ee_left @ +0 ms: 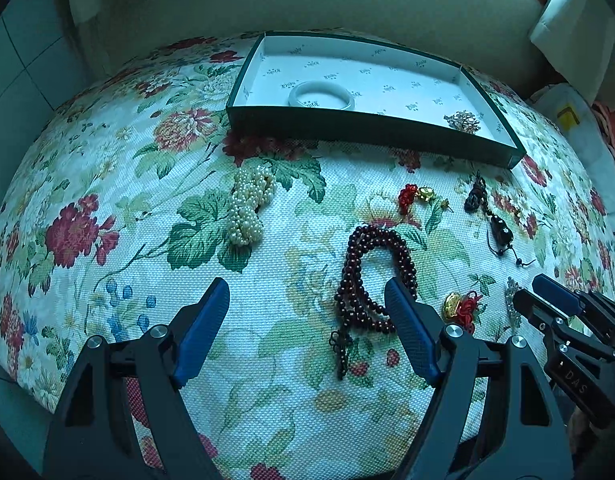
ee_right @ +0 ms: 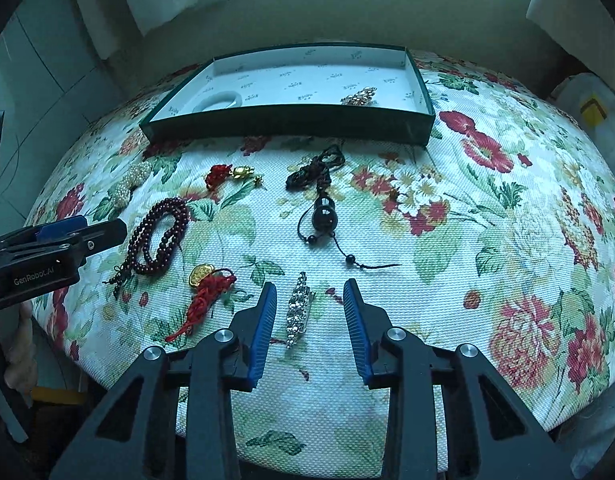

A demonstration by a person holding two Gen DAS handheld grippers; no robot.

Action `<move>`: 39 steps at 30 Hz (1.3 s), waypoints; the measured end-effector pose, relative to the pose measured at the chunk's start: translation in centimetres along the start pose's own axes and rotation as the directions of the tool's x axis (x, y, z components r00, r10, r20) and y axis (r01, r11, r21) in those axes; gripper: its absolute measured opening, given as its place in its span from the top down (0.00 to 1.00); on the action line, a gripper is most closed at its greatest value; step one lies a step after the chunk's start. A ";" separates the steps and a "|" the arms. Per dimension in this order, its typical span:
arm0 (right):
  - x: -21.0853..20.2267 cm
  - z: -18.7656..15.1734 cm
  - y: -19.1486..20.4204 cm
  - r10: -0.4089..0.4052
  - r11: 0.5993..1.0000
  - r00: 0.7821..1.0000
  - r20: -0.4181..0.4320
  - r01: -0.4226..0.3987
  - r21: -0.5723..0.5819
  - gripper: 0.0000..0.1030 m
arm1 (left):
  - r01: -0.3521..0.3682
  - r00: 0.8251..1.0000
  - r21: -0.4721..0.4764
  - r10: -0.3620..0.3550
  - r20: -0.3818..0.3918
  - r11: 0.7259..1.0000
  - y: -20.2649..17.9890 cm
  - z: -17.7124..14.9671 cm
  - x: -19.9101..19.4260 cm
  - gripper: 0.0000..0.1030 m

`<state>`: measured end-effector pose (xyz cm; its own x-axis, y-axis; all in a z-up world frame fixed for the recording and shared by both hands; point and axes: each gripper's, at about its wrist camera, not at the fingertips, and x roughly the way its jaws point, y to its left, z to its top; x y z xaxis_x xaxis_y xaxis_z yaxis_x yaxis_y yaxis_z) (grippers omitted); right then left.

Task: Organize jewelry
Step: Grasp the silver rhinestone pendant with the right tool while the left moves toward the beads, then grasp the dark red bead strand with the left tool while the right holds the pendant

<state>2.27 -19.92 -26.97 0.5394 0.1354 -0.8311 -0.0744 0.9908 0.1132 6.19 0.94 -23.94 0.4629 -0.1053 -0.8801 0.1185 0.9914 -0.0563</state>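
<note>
Jewelry lies scattered on a floral tablecloth (ee_right: 487, 240) over the desk, in front of a shallow green box (ee_right: 291, 126) that already holds a white bangle (ee_left: 321, 95) and a gold rhinestone brooch (ee_right: 358, 95). Nearest the right gripper (ee_right: 310, 300) is a rhinestone hair clip (ee_right: 297, 310), lying lengthwise between its blue pads, which stand apart from it on both sides; the jaws are released, not yet pinching. I judge this clip to be the next pick. It is narrow, flat and hard, so pads that meet it off-centre could squirt it sideways or tip it up, and pads that come down too low would bunch the cloth and drag the neighbours. A gold ingot charm with red knot (ee_right: 205, 292) lies just beside the clip on its left; a wide approach may snag its cord.

Beyond that, the left gripper (ee_left: 307, 292) hangs with jaws wide and empty over a dark red bead mala (ee_left: 373, 276), one pad already overlapping the loops in its own view. Loose strands could trail and catch. Farther off sit a black bead pendant on cord (ee_right: 321, 212), a second gold charm (ee_right: 235, 174) and a pearl cluster bracelet (ee_left: 249, 208)
</note>
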 end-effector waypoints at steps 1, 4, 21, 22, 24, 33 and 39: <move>0.2 -0.1 0.1 0.004 1.000 1.000 -0.006 -0.004 -0.002 0.68 | -0.001 1.000 -0.002 0.001 -0.002 1.000 0.1 -0.1 0.0 0.23; 0.3 -0.3 0.4 0.005 1.000 1.000 -0.014 -0.006 -0.013 0.69 | -0.004 1.000 -0.006 0.004 -0.002 1.000 0.2 -0.4 -0.2 0.23; 0.6 -0.1 0.8 -0.023 0.999 0.999 -0.029 0.022 -0.040 0.88 | -0.004 1.000 -0.004 0.004 -0.006 1.000 -0.1 -0.5 -0.2 0.23; 0.6 -0.1 0.8 -0.023 0.999 0.999 -0.029 0.021 -0.042 0.88 | -0.004 1.000 -0.003 0.004 -0.007 1.000 -0.1 -0.6 -0.1 0.23; 0.5 -0.1 0.9 -0.024 0.999 0.999 -0.029 0.023 -0.045 0.89 | -0.004 1.000 -0.002 0.004 -0.008 1.000 -0.2 -0.6 -0.1 0.23; 0.1 0.1 0.4 -0.031 0.999 0.999 -0.016 0.031 -0.028 0.89 | 0.005 1.000 0.015 -0.005 -0.015 1.000 -0.8 -0.5 0.3 0.23; -0.1 0.2 0.1 -0.031 0.999 0.999 -0.009 0.031 -0.024 0.89 | 0.026 0.999 0.042 -0.026 -0.019 0.999 -2.2 -0.2 0.8 0.23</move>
<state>2.33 -19.79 -26.76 0.5336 0.1048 -0.8392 -0.0776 0.9942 0.0748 6.14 -1.32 -24.55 0.4431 -0.1291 -0.8871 0.1675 0.9841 -0.0596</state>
